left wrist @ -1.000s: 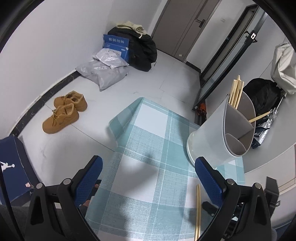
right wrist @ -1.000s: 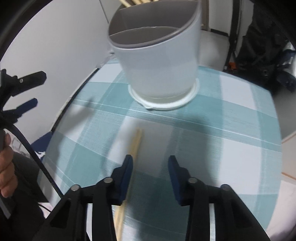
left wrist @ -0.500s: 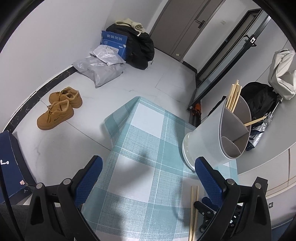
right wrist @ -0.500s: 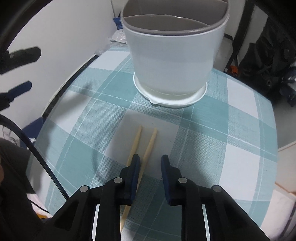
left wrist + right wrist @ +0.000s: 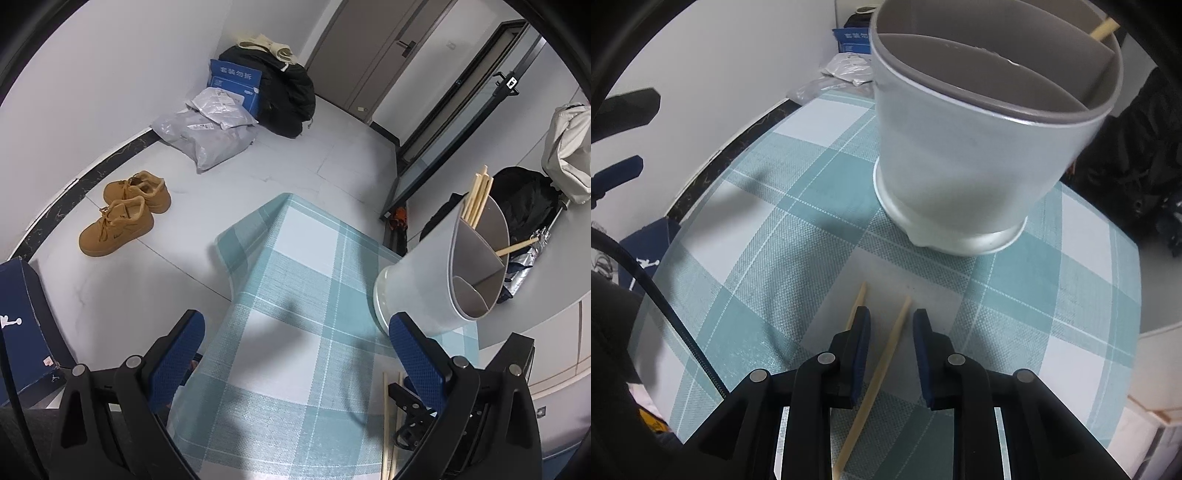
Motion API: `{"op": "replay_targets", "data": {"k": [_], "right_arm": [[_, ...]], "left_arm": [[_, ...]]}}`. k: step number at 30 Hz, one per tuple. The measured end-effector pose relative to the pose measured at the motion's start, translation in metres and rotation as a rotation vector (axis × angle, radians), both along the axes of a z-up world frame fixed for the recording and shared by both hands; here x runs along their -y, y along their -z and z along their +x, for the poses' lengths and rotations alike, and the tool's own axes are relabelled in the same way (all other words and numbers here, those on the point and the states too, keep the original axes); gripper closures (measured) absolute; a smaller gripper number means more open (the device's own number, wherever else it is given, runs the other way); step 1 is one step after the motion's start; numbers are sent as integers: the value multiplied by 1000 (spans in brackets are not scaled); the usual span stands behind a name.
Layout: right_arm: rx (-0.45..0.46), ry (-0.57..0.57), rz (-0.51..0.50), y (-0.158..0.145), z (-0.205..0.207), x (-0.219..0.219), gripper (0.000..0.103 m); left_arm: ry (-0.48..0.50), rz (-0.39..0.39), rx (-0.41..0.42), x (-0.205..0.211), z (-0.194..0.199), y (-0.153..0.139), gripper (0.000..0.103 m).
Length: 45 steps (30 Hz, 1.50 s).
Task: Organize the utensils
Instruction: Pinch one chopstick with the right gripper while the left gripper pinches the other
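Here the right tool hangs low over the checked tablecloth that covers the surface, with its jaws partly open and 1 chopstick lying between them. It holds nothing yet. A 2nd chopstick lies just beside the first, and the left finger of this tool covers part of it, so I cannot tell if the finger touches it. Both sticks point toward the white utensil holder, which stands near them on the cloth and has grey dividers inside.

The step in hand seems to be the pick of the chopstick between the jaws. To do it well, I think the tool should go down until the pads reach the cloth on both sides of this stick only, then close slowly. The danger is that the left finger pushes the neighbour stick or takes both together. A grip near the middle of the stick will probably keep it from tilting when it goes up to the holder.

The left tool is wide open and holds nothing; it waits above the near part of the cloth, well apart from the holder. In its view some chopsticks already stand in 1 compartment.
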State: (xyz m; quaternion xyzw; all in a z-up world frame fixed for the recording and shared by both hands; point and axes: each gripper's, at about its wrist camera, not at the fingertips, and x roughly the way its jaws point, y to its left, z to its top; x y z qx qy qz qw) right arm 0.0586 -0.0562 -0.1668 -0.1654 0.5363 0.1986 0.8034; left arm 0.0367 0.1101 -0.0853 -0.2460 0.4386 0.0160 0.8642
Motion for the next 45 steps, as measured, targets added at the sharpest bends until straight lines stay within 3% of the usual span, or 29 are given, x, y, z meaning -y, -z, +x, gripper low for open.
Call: {"op": "replay_targets", "data": {"k": [2, 4, 7, 15, 25, 28, 33, 40, 42, 44, 45], "right_arm": [[-13, 3, 16, -1, 2, 3, 82], [-19, 2, 40, 1, -1, 4, 94], [-20, -4, 73, 2, 1, 11, 99], [-21, 87, 224, -8, -5, 53, 99], [57, 235, 492, -47, -11, 125, 99], [69, 277, 550, -51, -12, 144, 99], [97, 321, 602, -58, -12, 164, 99], [133, 351, 635, -63, -8, 179, 99], [138, 358, 643, -64, -9, 182, 99], [141, 364, 657, -67, -8, 187, 99], [145, 366, 660, -69, -9, 188, 99]], "left_arm": [[-10, 7, 0, -1, 0, 1, 5], [-11, 19, -6, 1, 0, 2, 5], [-6, 33, -12, 5, 1, 5, 5], [41, 20, -67, 29, 3, 14, 5], [206, 85, -136, 83, 1, 28, 5], [259, 158, -145, 102, 2, 32, 5], [342, 203, -186, 123, 6, 42, 17], [329, 239, -217, 126, 11, 48, 36], [350, 266, -222, 135, 11, 48, 44], [358, 319, -225, 144, 12, 48, 63], [357, 350, -230, 148, 11, 49, 64]]}}
